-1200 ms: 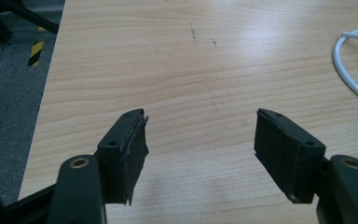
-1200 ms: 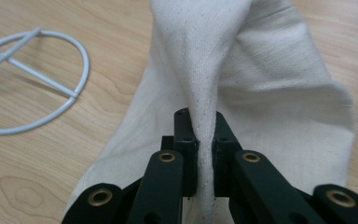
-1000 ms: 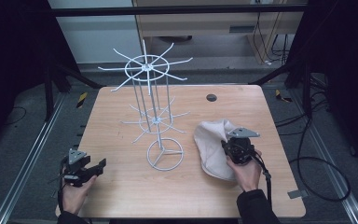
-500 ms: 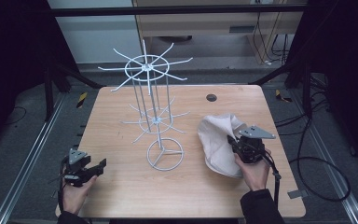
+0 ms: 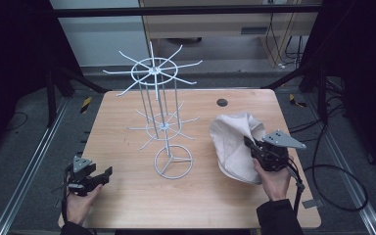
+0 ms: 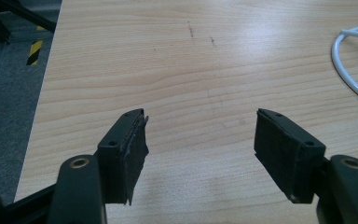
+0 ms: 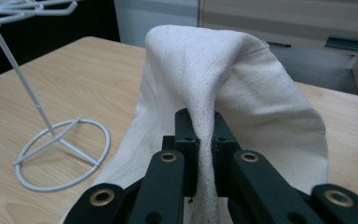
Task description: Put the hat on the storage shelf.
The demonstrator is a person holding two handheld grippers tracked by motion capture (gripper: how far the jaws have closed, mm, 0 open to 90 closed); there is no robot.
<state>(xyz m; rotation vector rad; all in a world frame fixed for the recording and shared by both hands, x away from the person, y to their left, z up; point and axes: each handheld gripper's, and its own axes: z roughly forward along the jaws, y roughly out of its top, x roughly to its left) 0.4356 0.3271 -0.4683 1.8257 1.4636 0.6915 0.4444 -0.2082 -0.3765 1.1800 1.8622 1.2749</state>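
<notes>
A person's right gripper [image 5: 252, 146] pinches a fold of an off-white cloth [image 5: 232, 142] at the right side of a wooden bench [image 5: 127, 112], its jaws closed tight on the fabric so that the pinched ridge stands up in a peak while the rest drapes down onto the wood. The right gripper view shows the fold [image 7: 205, 140] squeezed between the two black jaws, the cloth rising above them like a hood. The grip on a single ridge, rather than a bunched handful, looks meant to carry the cloth clear of the bench, probably toward the white wire rack [image 5: 164, 117] that stands at the middle of the bench, its spoke-like arms spread from two rings on a round base just to the left of the cloth. The left gripper [image 5: 97, 177] rests low at the near left corner, well apart from the work, its jaws wide open over bare wood and holding nothing, apparently kept in reserve. The bench top is pale woodgrain with a small dark disc [image 5: 222, 102] near its far edge. Grey flooring, black frame posts and trailing cables surround it in a dim room.
</notes>
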